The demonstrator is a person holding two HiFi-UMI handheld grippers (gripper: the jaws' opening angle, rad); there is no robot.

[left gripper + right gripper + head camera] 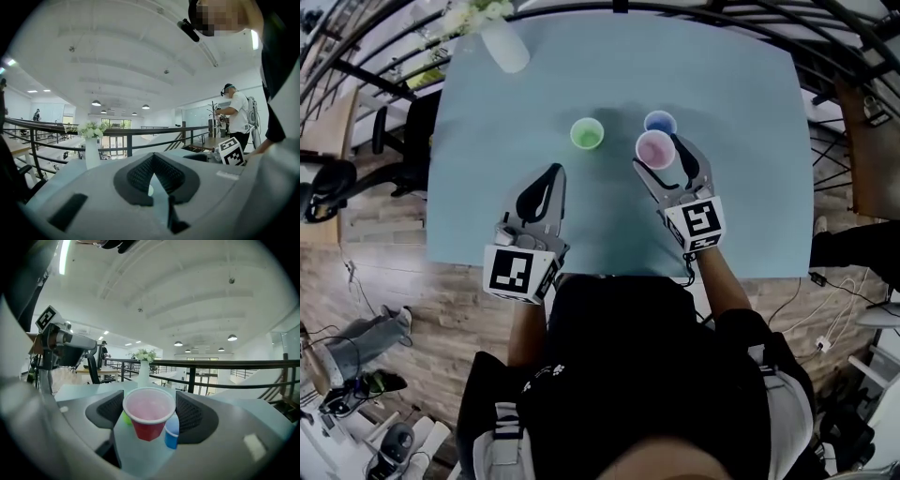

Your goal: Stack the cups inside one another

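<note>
On the blue table [722, 94], the right gripper [660, 155] grips the red cup [148, 416]. The left gripper [551, 173] is closed, with nothing in it.

Red cup [149, 416] (pale pink inside); blue cup [171, 431] beside it, green cup [587, 133] left of it; tabletop [741, 112] pale blue.

held cup [655, 148]: between right gripper [660, 153] jaws
second cup [660, 123]: just behind held cup
third cup [587, 134]: left of held cup
</note>
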